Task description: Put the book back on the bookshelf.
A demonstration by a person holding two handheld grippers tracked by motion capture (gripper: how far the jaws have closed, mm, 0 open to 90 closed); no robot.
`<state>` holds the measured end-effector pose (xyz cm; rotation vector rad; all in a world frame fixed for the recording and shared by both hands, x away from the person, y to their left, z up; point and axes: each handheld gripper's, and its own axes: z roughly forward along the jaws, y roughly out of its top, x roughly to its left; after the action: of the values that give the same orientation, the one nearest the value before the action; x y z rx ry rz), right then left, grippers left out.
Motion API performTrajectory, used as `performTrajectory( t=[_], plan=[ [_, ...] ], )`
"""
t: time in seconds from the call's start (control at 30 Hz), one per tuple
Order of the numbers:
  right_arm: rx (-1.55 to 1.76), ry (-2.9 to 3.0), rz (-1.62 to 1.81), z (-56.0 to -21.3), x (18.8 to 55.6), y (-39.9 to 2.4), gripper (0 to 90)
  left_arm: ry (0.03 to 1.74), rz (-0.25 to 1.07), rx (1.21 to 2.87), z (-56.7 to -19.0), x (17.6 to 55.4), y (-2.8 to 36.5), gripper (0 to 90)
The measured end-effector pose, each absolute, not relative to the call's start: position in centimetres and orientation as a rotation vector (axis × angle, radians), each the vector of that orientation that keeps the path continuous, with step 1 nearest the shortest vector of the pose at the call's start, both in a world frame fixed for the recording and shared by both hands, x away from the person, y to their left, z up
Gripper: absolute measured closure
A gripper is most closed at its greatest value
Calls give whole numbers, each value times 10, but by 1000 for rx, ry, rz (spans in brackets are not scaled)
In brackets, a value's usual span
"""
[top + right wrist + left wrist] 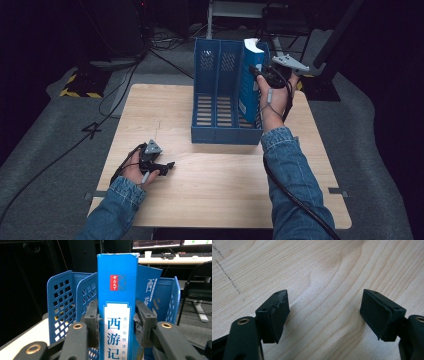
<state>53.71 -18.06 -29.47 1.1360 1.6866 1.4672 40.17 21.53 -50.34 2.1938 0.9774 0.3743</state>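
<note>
Bright light on the table [220, 175], dark surroundings, slightly soft focus.

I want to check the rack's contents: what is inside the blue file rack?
A blue book stands in the file rack's right slot, held by the right gripper. The other slots look empty; the book's lower end is hidden.

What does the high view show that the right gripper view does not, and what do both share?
High view alone: the whole wooden table and the left hand-held gripper resting on it, open. Right gripper view alone: the printed spine of the blue book between the pads. Shared: the right hand-held gripper shut on the book, at the blue file rack.
</note>
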Motion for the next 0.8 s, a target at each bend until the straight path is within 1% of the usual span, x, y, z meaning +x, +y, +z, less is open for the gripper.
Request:
performTrajectory(
  t=[0.3,0.57,0.8],
  plan=[
    [1172,1617,1475,-321,538,-180,618,978,376,2191,-504,402,215,232],
    [1171,1594,1457,-322,536,-179,617,979,382,2194,-503,402,215,232],
    [1236,1711,1336,-308,548,-173,603,980,380,2197,-503,401,215,232]
  ],
)
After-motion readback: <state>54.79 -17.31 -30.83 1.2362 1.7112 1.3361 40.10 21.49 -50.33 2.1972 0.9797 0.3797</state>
